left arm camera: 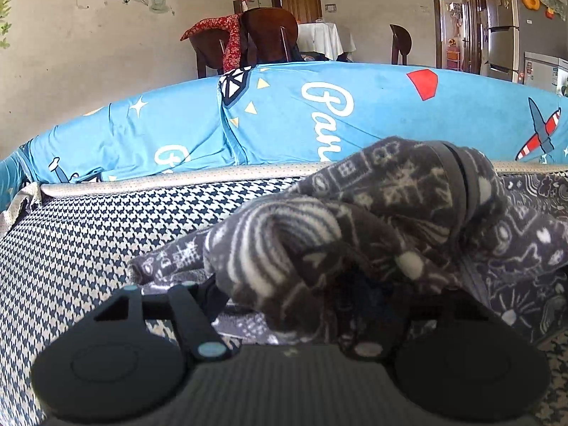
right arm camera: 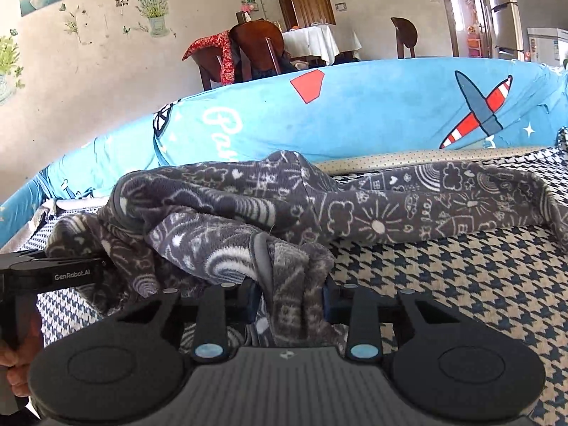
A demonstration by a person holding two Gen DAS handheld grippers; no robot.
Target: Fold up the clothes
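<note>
A grey fleece garment (left arm camera: 355, 220) with white doodle print lies bunched on the houndstooth cover (left arm camera: 106, 234). In the left wrist view a fold of it hangs over my left gripper (left arm camera: 312, 301). The finger arms are spread wide and the tips are hidden under the fabric. From the right wrist view the left gripper (right arm camera: 101, 264) pokes into the garment's left end, held by a hand (right arm camera: 14, 362). My right gripper (right arm camera: 291, 301) is shut on a bunched edge of the garment (right arm camera: 372, 213), whose other part stretches flat to the right.
The blue printed bolster (right arm camera: 372, 117) runs along the far edge of the houndstooth cover (right arm camera: 461, 284). Beyond it stand wooden chairs (right arm camera: 255, 46), a table with a white cloth (right arm camera: 312, 41) and a fridge (right arm camera: 504, 7).
</note>
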